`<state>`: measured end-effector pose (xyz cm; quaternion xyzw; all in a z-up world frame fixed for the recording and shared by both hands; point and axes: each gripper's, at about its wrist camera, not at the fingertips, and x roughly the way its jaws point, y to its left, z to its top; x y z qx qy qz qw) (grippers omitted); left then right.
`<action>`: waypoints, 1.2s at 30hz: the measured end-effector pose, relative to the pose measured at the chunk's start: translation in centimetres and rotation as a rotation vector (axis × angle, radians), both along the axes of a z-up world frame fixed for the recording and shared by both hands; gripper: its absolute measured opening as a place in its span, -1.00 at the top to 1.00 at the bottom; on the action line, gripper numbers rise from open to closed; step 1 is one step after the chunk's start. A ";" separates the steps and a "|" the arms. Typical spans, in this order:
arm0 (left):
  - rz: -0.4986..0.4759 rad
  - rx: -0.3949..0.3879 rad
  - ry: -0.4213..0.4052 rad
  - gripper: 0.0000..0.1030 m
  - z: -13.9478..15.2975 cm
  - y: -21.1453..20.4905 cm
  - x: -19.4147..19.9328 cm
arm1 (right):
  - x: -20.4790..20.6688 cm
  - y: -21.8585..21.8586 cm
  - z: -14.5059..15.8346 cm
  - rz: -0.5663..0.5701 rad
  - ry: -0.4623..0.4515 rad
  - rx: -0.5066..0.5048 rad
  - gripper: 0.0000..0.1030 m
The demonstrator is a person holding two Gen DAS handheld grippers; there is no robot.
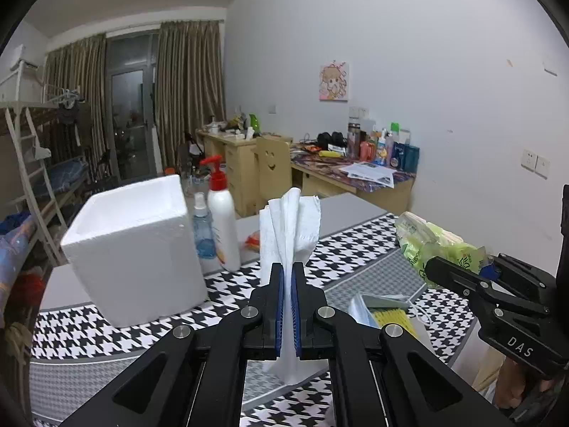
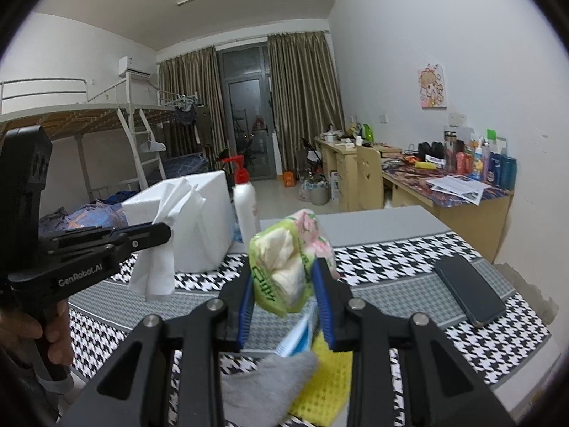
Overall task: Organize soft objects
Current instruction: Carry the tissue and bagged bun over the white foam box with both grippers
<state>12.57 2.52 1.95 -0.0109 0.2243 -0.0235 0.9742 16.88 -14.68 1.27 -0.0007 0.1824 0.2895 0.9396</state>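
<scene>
The left tongs (image 1: 288, 274) pinch a white tissue (image 1: 290, 227) upright; beside them, the right tongs (image 2: 284, 284) grip a green tissue pack (image 2: 284, 267) above the counter (image 2: 391, 277).

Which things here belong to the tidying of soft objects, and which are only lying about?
Belong: white tissue in left gripper; green tissue pack in right gripper; foam box; yellow cloth.
Lying about: lotion bottle; spray bottle; phone.
</scene>
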 end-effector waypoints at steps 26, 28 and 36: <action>0.100 -0.003 -0.097 0.91 3.1 6.3 -1.4 | 0.0 7.6 4.0 0.123 -0.062 -0.014 0.30; 0.108 0.000 -0.101 0.91 3.3 6.7 -1.4 | 0.1 8.1 4.3 0.134 -0.070 -0.016 0.30; 0.158 0.001 -0.113 0.91 4.3 8.6 -1.0 | 0.1 10.0 5.5 0.179 -0.082 -0.015 0.30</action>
